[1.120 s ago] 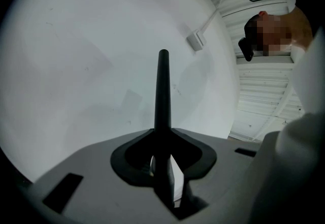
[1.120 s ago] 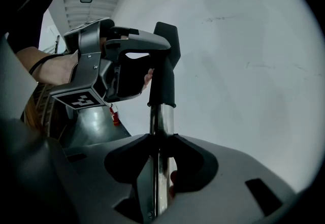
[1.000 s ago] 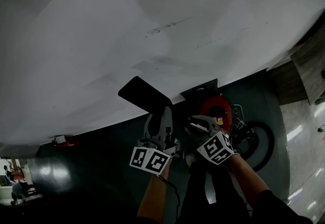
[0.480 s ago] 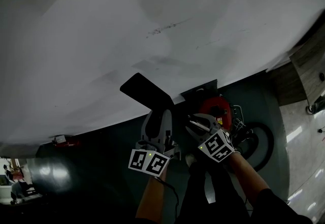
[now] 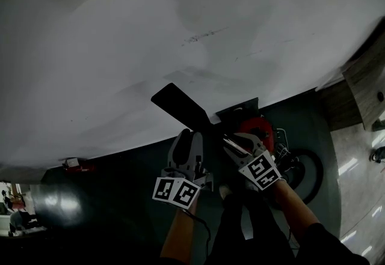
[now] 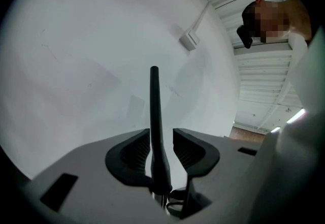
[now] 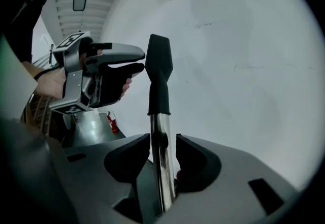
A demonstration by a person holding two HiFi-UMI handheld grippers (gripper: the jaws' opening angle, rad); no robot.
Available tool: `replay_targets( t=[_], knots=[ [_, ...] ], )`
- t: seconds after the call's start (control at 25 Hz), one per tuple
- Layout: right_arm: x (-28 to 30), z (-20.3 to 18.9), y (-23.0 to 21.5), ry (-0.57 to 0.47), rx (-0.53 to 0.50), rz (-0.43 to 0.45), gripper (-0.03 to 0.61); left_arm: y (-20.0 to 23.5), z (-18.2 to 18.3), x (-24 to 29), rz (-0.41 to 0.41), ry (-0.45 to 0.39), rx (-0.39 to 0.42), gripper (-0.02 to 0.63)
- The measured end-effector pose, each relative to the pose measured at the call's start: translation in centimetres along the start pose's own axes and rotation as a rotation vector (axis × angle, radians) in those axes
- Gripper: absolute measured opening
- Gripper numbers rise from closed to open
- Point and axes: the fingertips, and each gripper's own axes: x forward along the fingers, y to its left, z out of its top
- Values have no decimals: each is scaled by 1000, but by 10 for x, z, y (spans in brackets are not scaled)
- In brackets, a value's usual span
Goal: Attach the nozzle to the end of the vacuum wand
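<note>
Since a second ago left tongs [image 6: 161, 141] have let go: pads now stand apart, not clamping, with black flat plastic nozzle [image 6: 154, 116] between them. Nozzle sits on end of chrome metal vacuum wand [image 7: 161, 157], raised in front of white wall [image 5: 180, 29]. Right tongs [image 7: 162, 148] clamped on wand below nozzle collar. Red vacuum body [image 5: 260, 128] on dark floor [image 5: 120, 197], just beyond right tongs.

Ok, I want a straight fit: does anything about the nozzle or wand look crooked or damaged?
Nothing stands out. The black nozzle sits in line with the shiny wand, seated over its end, with no visible gap, crack or tilt.
</note>
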Motion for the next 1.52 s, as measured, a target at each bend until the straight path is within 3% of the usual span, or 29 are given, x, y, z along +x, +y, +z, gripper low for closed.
replay_targets(
  t=[0.28,0.56,1.0,1.52],
  knots=[
    [-35,49,-6,-129,243,15,149,-27,14,-25,-14,33,51,112],
    [-82,105,-2,-262,417,25,43,-70,36,-46,-53,89,145,14],
    [-125,191,29,-422,463,114,18,-108,94,-62,-78,29,226,3],
    [-121,215,40,-457,444,150,17,-102,117,-68,-56,-6,236,3]
  ],
)
